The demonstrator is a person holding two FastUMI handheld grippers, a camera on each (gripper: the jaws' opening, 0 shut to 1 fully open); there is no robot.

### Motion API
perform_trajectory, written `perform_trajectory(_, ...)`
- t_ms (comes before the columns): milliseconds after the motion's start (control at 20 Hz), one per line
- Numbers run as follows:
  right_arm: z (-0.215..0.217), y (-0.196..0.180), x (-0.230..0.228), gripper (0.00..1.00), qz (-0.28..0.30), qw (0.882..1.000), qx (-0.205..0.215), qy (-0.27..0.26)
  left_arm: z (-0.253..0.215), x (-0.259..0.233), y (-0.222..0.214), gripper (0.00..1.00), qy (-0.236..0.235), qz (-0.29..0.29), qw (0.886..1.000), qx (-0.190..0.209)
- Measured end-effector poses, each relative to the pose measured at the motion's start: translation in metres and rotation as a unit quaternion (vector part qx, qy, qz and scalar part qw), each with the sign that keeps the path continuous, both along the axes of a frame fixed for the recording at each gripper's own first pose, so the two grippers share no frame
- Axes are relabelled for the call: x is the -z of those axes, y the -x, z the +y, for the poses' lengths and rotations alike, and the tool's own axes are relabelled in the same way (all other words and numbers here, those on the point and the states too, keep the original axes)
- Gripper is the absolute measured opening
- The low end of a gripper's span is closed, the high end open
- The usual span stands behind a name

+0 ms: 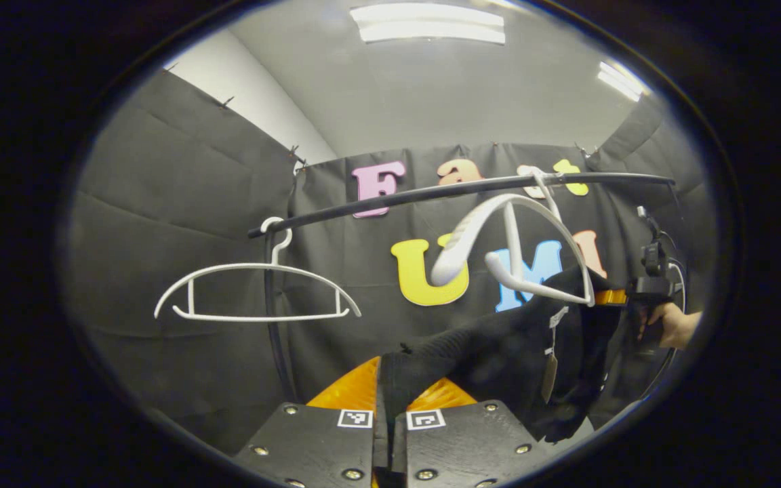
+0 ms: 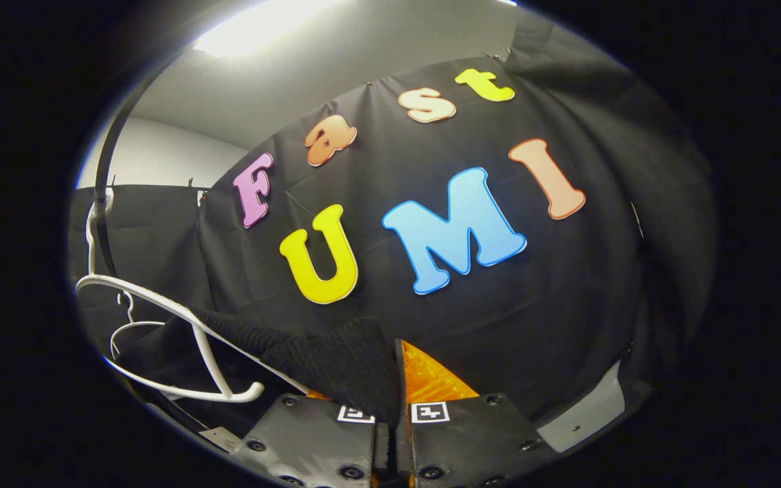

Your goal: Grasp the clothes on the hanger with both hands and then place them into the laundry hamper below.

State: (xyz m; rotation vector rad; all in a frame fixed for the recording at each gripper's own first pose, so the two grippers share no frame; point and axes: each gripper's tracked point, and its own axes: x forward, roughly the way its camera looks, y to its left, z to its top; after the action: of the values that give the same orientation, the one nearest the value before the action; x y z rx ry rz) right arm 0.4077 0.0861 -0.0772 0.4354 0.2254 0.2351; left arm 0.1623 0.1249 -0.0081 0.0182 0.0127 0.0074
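In the left gripper view, the left gripper (image 1: pixel 389 413) has its two fingers pressed together on a fold of the black knitted garment (image 1: pixel 499 352), which rises from between the fingertips and stretches away ahead and to the right of the tool. The garment carries a small hanging tag (image 1: pixel 550 373) and its far end reaches the right gripper (image 1: pixel 611 297), held by a hand (image 1: pixel 672 325) well ahead and to the right. Just above the garment a white hanger (image 1: pixel 512 251) hangs tilted from the black rail (image 1: pixel 458 193), with its lower bar close to the cloth; whether the cloth touches it cannot be told. Farther to the left of the tool, a second white hanger (image 1: pixel 255 291) hangs bare on the same rail, near the rail's upright post (image 1: pixel 275 325). In the right gripper view, the right gripper (image 2: pixel 396 407) also has its fingers closed on a corner of the black garment (image 2: pixel 336 362), which goes from the fingertips to the left. The white hanger (image 2: pixel 180 339) lies just beside this cloth, ahead and to the left of the tool, and behind it a second hanger (image 2: pixel 126 332) shows partly. The black rail (image 2: pixel 109 156) curves up at the far left
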Motion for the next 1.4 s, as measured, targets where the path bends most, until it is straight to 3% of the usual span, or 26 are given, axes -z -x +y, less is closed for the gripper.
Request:
perform_trajectory(300, -0.014, 0.027, -0.002, 0.09, -0.019, 0.999, 0.004, 0.036, -0.002, -0.005, 0.022, 0.03, -0.005, 0.001, 1.000, -0.004)
perform_trajectory(900, -0.038, 0.111, 0.036, 0.08, 0.027, 0.998, -0.006, 0.057, -0.004, 0.021, 0.106, 0.03, 0.006, 0.033, 0.999, 0.006)
perform_trajectory(1400, -0.006, 0.214, 0.028, 0.08, 0.020, 0.994, -0.064, 0.083, -0.055, 0.001, 0.148, 0.03, 0.036, 0.015, 0.997, 0.072)
